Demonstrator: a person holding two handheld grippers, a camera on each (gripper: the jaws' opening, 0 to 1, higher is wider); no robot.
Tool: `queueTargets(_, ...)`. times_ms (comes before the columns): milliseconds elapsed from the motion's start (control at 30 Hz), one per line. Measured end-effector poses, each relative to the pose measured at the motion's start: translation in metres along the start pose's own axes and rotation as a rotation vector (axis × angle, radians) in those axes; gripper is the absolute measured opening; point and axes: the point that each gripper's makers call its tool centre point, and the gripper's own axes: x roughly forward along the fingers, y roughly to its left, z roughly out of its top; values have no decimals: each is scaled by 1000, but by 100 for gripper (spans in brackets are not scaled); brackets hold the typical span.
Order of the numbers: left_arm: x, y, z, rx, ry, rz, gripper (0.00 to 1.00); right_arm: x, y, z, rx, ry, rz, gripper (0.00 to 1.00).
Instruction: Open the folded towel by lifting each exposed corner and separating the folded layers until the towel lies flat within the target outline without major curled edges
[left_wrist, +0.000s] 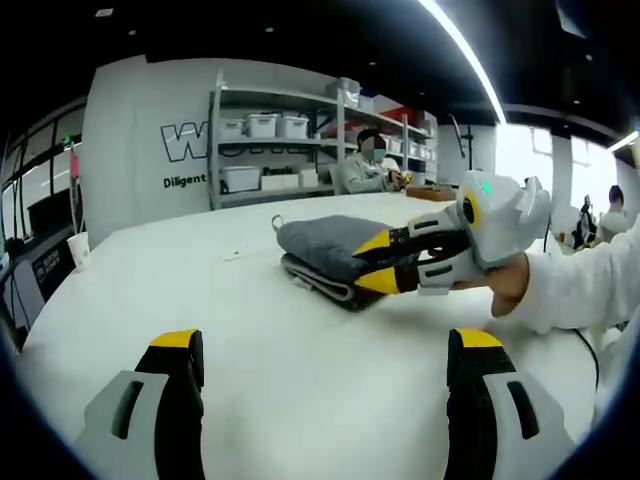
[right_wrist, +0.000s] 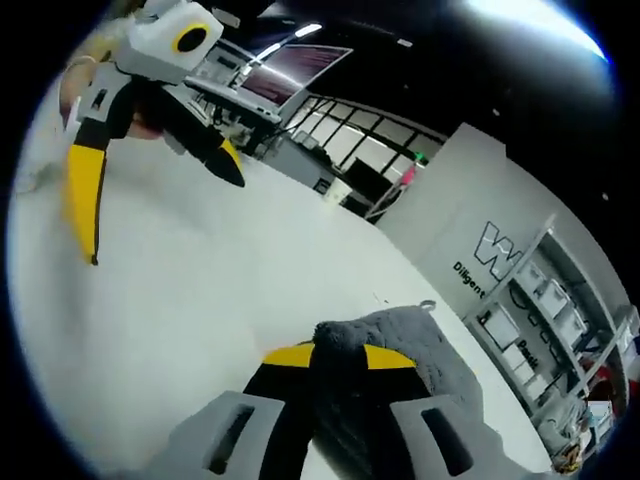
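The white table lay bare before the left tool; only the folded towel and the right tool stood ahead.

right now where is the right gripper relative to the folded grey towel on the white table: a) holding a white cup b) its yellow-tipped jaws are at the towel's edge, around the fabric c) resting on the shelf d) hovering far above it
b: the right gripper has its yellow-tipped jaws either side of the edge of the folded grey towel on the white table, and its own view shows grey fabric between them.
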Motion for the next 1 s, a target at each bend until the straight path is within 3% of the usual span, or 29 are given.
queueTargets(333,0,4,0,-1,3,5,100,-10,-11,4,74,-48,-4,5)
queueTargets(400,-1,2,-1,0,5,8,100,-12,-10,5,10,-50,16,4)
queueTargets(567,0,4,-1,-1,5,9,100,-16,-16,6,6,-58,10,3)
queueTargets(1000,-1,6,0,-3,0,12,100,-34,-62,10,118,-109,-76,2)
